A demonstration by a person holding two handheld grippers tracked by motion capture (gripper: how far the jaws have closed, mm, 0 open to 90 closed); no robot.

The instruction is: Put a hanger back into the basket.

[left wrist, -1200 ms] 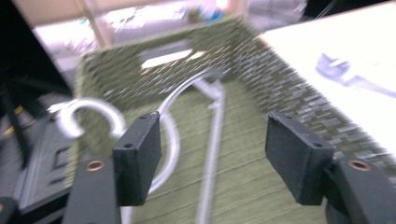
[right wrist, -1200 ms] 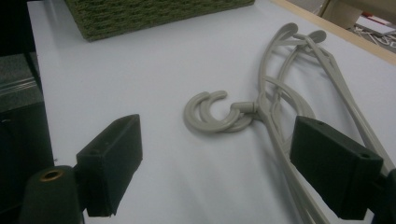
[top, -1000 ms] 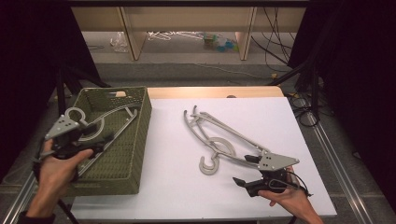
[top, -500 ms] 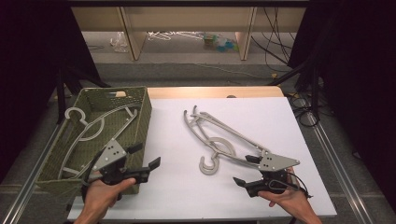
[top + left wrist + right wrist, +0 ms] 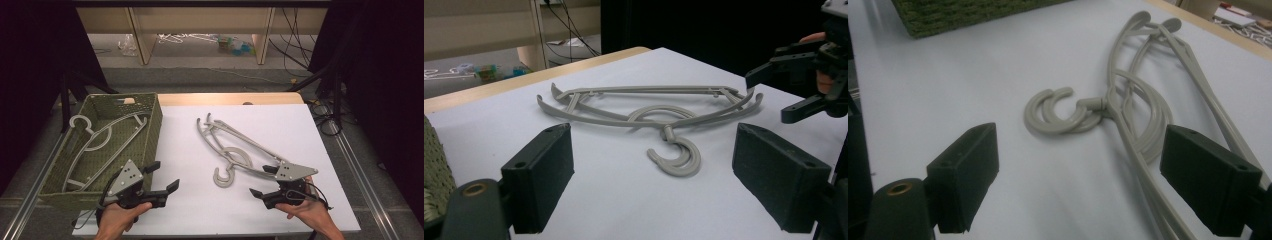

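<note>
Two grey plastic hangers lie stacked on the white table, hooks pointing to the front. A third grey hanger rests inside the green woven basket at the left. My left gripper hovers by the basket's front right corner, aimed right at the hangers. Its jaws have just been opening and stand open with nothing between them. My right gripper sits at the front right, open, beside the near end of the stacked hangers, and appears across the table.
The basket's wall borders the table's left side. A wooden strip runs along the far edge. Beyond it stand shelf legs with clutter on the floor. Cables hang at the right.
My left gripper left the basket, moved right and toward the front edge, sank closer to the table and spread its jaws. The hanger stays in the basket. The right gripper kept still.
</note>
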